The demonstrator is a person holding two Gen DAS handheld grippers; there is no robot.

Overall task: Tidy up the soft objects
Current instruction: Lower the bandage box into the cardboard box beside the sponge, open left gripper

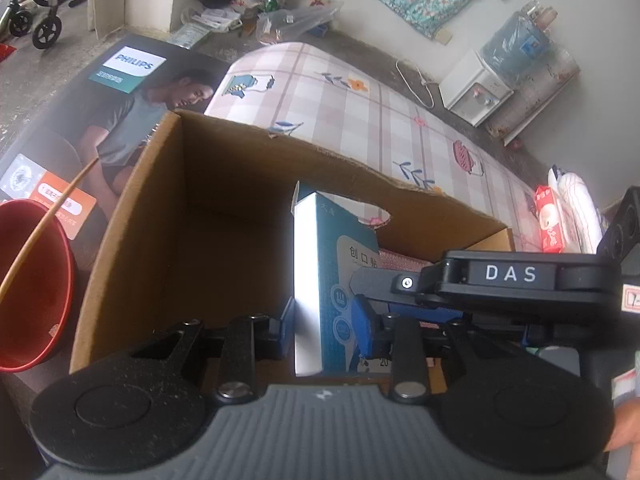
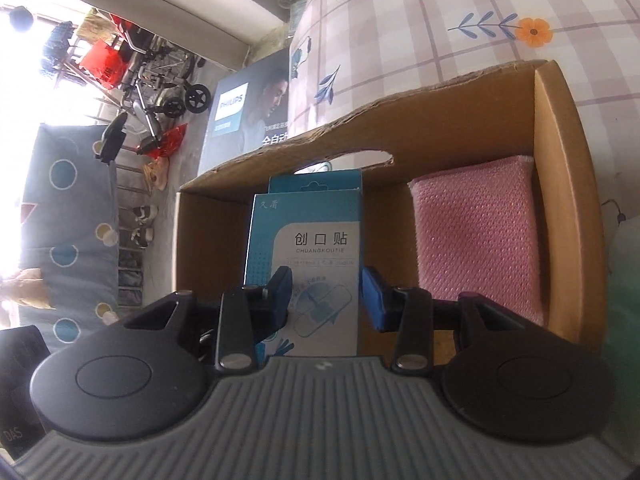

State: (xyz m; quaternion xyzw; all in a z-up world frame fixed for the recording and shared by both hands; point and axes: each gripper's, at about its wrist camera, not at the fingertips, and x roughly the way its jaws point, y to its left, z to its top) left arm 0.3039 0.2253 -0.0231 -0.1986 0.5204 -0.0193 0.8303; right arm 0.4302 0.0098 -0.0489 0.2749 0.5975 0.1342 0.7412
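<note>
The task's thing is a blue-and-white bandage box [image 2: 308,256], a slim upright carton printed with Chinese characters, a bandage drawing on its front face and a plain white narrow side. Its top tab stands open above the lid edge.

Both grippers hold this one carton. The left gripper [image 1: 326,320] has its blue pads pressed on the two broad faces, jaws narrow and closed on the carton. The right gripper [image 2: 326,296] clamps the carton across its front face, one pad on each long edge, jaws likewise narrow and gripping. In the left wrist view the right gripper's black body, marked DAS, lies across the right side of the carton.

All positions below are given relative to the cardboard box [image 2: 568,184].

- The bandage box hangs inside the open top of the cardboard box, near its middle; whether its bottom edge touches the floor of the box cannot be told.
- A pink mesh sponge [image 2: 476,240] lies inside against the right wall, just beside the carton but apart from it.
- The left half of the interior, from the carton to the left wall, is bare brown floor.
- The far wall has a torn upper edge and a ragged hand-hole cutout directly behind the carton.
- A red bowl [image 1: 36,284] with a thin stick in it stands just outside the left wall.
- A checked floral cloth [image 1: 352,100] spreads beyond the far wall.
- A Philips carton [image 1: 132,92] lies beyond the far left corner.
</note>
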